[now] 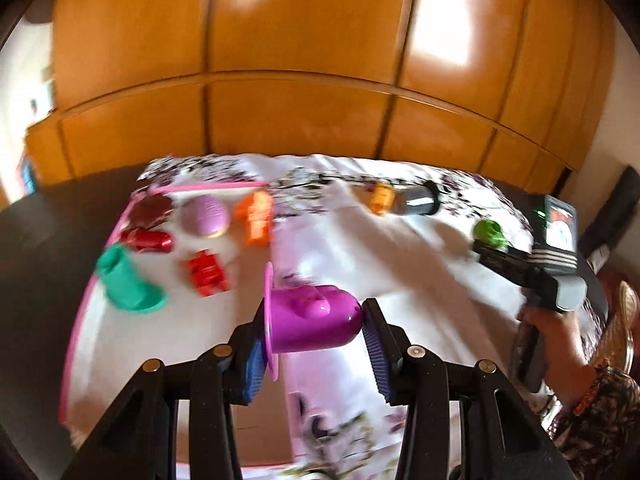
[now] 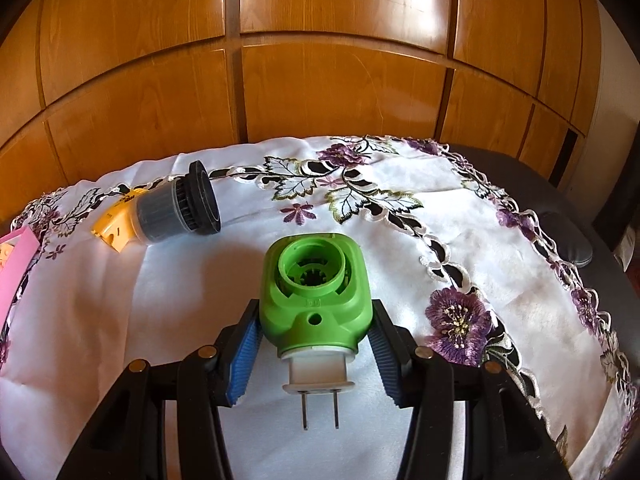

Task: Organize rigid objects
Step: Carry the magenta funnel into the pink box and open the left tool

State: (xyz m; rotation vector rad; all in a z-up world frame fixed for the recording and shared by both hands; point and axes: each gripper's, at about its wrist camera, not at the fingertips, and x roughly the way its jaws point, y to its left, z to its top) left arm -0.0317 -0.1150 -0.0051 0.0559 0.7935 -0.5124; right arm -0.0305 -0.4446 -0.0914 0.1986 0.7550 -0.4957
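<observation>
**A:** ok so what was the left gripper [image 1: 316,344] doing? Shot was pretty smeared.

**B:** Its jaws were clamped on a purple cup [image 1: 310,322] lying sideways between the blue pads [image 1: 254,364], flared rim toward the left pad. It hung right over the near right edge of the pink-rimmed tray [image 1: 80,320]. The tray already had a teal cup [image 1: 128,284], two red pieces [image 1: 206,272], a dark red lid [image 1: 152,210], a lilac round thing [image 1: 204,216] and an orange piece [image 1: 256,218]. The biggest bare patch was the near half of the tray, below the teal cup.

**A:** and the right gripper [image 2: 316,344]?

**B:** Jaws closed on a green plug-in unit [image 2: 314,292], pads on both its sides, prongs [image 2: 320,408] pointing back at the camera. It sat on the white embroidered cloth [image 2: 400,272] on the counter [image 2: 520,168].

**A:** anything crowding it?

**B:** Not really. A grey cylinder with a black cap [image 2: 180,210] lay on its side touching a yellow piece [image 2: 114,230], well off to the far left. Bare cloth all around, the embroidered edge running down the right side, and the tray's pink corner [image 2: 16,264] just peeking in at the left.
</observation>
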